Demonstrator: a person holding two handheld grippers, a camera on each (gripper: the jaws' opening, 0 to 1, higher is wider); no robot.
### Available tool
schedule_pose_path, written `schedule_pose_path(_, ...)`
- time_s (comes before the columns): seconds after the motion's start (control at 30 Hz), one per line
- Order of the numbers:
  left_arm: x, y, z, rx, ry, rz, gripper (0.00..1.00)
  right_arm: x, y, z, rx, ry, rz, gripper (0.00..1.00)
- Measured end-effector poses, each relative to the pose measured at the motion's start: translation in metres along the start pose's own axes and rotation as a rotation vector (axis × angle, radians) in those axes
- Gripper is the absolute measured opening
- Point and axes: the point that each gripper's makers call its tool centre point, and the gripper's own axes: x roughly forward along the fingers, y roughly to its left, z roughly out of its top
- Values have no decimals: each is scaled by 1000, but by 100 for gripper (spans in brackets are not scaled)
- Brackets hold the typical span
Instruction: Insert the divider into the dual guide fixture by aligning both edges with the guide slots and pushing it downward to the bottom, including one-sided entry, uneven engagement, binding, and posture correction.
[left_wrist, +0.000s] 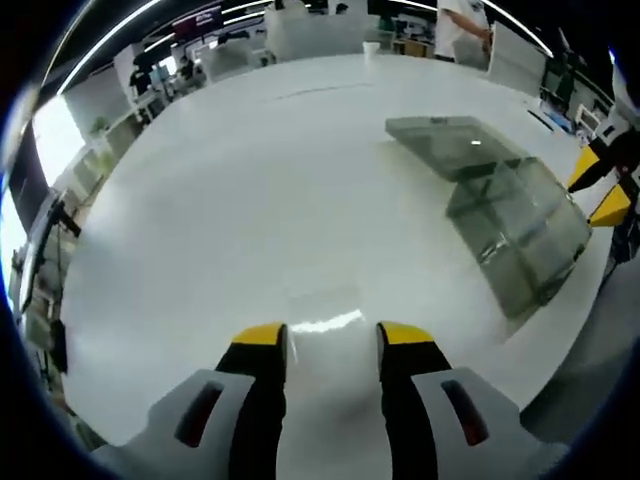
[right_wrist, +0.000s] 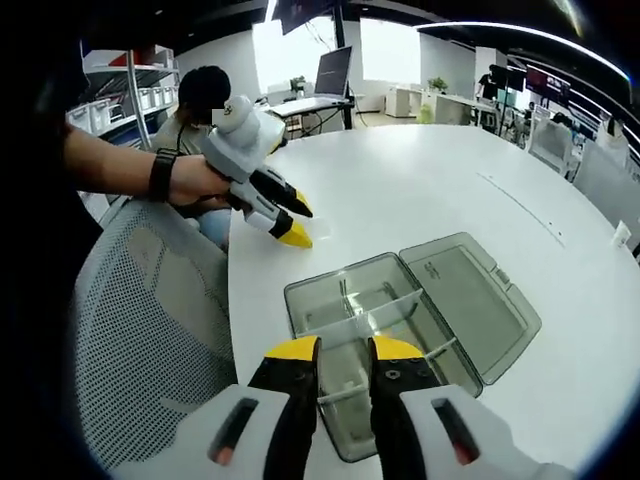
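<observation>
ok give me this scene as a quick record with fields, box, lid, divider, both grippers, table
box: clear grey plastic box on the white table, near its edge
lid: open, lying flat beside the box
divider: clear strips stand inside the box; seating depth cannot be told
left gripper: held in a hand, off the box, over the table edge, holding nothing
right gripper: jaws apart, above the box's near end; contact cannot be told
background: office desks, a chair by the table

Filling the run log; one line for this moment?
left gripper: open, empty | right gripper: open, above clear box | lid: open | table
</observation>
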Motion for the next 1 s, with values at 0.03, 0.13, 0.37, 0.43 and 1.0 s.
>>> schedule_pose_path(0.03, -1, 1, -1, -16, 7, 6, 36, 0, 0, 0, 1, -2, -2, 14)
schedule_pose_path(0.13, 0, 3, -3, -53, 21, 0, 37, 0, 2, 1, 2, -3, -3, 14)
schedule_pose_path(0.37, 2, 4, -4, -48, 44, -9, 31, -1, 5, 2, 10, -16, -4, 14)
schedule_pose_path(0.43, 2, 4, -4, -42, 48, -8, 31, -1, 5, 2, 9, -15, -3, 14)
schedule_pose_path(1.0, -8, -8, -3, 20, 24, -33, 30, -4, 7, 12, -10, -33, -1, 14)
